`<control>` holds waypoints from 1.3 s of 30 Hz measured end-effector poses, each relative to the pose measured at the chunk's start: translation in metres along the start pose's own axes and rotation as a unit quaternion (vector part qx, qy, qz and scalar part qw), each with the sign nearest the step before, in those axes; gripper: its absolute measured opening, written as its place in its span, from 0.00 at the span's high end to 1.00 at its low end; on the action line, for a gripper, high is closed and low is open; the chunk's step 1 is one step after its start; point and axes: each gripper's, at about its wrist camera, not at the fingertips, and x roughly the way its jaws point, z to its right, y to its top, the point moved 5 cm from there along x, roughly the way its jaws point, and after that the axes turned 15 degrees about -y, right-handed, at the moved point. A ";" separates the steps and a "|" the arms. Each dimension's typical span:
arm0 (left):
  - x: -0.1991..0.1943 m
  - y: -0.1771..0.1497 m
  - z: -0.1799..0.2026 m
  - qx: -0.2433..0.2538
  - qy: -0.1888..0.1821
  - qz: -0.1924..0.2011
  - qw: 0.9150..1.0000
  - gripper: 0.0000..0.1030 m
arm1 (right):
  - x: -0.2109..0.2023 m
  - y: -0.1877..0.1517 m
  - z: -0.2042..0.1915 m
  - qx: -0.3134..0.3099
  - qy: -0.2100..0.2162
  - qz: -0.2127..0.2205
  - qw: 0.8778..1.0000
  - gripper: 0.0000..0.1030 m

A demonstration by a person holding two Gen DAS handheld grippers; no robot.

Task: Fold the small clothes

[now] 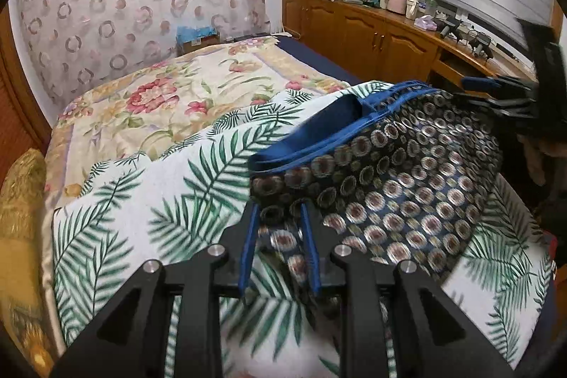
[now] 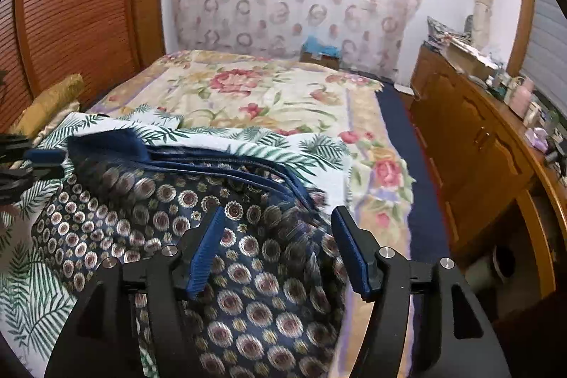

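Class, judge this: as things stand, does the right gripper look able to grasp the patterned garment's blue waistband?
Probably yes: the right gripper is open above the patterned garment, and the blue waistband lies uncovered just ahead.

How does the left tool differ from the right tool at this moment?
The left tool is nearly closed and pinches the patterned garment; the right tool is wide open and holds nothing. The left sits at the garment's edge; the right hangs above its middle. Both have blue pads.

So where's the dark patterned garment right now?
The dark patterned garment lies on the palm-leaf sheet at the bed's near end, its corner pinched by the left tool, under the open right tool.
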 end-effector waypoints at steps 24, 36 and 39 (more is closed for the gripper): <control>0.054 0.015 -0.039 -0.043 -0.023 -0.035 0.998 0.64 | 0.056 -0.031 0.005 0.039 0.071 -0.074 0.994 0.38; 0.069 0.030 -0.030 -0.030 -0.045 -0.050 0.997 0.64 | 0.047 -0.031 -0.008 0.017 0.116 -0.053 0.992 0.83; 0.070 0.031 -0.022 -0.018 -0.068 -0.053 0.996 0.79 | 0.041 -0.029 -0.008 0.020 0.116 -0.040 0.992 0.86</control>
